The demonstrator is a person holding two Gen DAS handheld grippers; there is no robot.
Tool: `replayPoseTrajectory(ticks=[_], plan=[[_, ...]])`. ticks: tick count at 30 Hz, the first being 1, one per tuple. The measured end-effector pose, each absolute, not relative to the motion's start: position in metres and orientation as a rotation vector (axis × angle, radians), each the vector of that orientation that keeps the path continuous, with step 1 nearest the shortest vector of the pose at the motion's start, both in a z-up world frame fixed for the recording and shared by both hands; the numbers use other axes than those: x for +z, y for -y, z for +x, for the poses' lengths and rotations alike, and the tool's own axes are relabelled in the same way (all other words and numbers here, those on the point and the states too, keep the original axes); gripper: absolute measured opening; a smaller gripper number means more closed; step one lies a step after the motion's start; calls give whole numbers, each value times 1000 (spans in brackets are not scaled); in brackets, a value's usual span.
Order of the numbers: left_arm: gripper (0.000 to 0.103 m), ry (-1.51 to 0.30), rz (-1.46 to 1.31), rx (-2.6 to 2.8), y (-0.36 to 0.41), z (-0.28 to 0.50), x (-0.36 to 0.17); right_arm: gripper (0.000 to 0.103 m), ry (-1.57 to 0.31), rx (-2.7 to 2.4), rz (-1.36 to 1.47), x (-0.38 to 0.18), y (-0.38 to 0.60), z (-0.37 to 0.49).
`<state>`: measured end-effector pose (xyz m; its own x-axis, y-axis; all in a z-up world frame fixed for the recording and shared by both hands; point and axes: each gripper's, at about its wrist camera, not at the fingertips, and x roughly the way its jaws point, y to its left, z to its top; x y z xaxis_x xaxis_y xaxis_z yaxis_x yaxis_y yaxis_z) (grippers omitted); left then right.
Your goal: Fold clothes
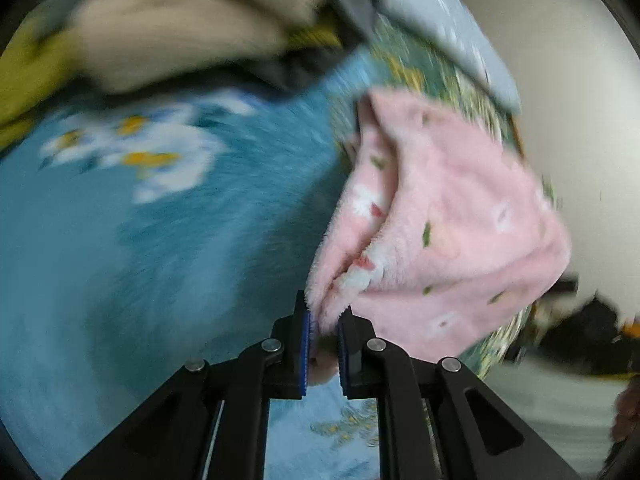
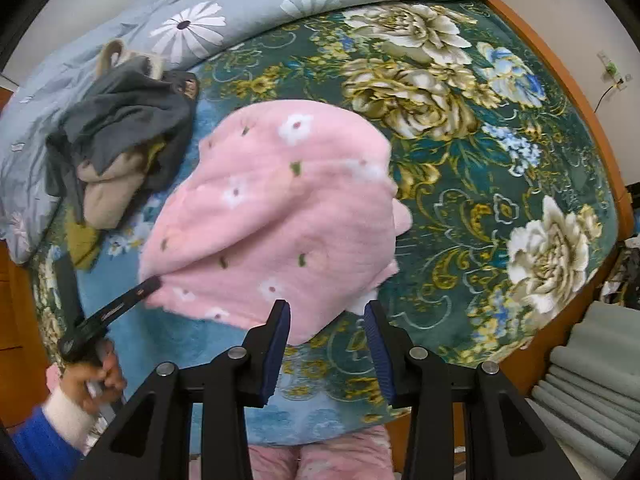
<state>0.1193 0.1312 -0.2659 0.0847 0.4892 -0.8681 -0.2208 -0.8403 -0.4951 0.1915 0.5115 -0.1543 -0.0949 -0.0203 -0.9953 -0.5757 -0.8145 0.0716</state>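
Note:
A pink fleece garment (image 2: 280, 216) with small white flowers hangs lifted above the bed. My left gripper (image 1: 324, 334) is shut on one corner of the garment (image 1: 440, 220); it also shows in the right wrist view (image 2: 150, 286), pinching the garment's left edge. My right gripper (image 2: 326, 316) is open, its fingers (image 2: 280, 344) just under the garment's lower edge, with no cloth between the pads. The left wrist view is motion-blurred.
The bed is covered by a teal floral blanket (image 2: 460, 184). A heap of grey, beige and yellow clothes (image 2: 120, 144) lies at the left. A pale blue daisy quilt (image 2: 248, 4) is bunched at the far side. The wooden bed edge (image 2: 560, 92) runs at right.

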Motion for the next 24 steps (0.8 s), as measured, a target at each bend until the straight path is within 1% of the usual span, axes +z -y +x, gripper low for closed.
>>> replayPoseTrajectory(ticks=[2, 7, 9, 12, 15, 17, 20, 24], plan=[[11, 361, -1849, 1896, -101, 121, -251, 42, -679, 1984, -1797, -155, -504, 193], [11, 604, -1795, 2214, 12, 119, -207, 42, -693, 2043, -1784, -152, -482, 195], [11, 727, -1799, 2356, 75, 127, -194, 42, -708, 2063, -1773, -152, -475, 197], [11, 836, -1901, 2510, 144, 141, -197, 42, -742, 2060, -1761, -158, -470, 203], [11, 1038, -2058, 2510, 200, 162, -213, 42, -775, 2056, -1749, -164, -465, 210], [11, 1055, -2109, 2479, 200, 171, -219, 42, -799, 2052, -1742, -168, -462, 215], [11, 964, -2161, 2456, 183, 181, -218, 42, -866, 2008, -1741, -183, -464, 223], [11, 965, -2147, 2437, 157, 179, -205, 42, -955, 1963, -1734, -201, -477, 224]])
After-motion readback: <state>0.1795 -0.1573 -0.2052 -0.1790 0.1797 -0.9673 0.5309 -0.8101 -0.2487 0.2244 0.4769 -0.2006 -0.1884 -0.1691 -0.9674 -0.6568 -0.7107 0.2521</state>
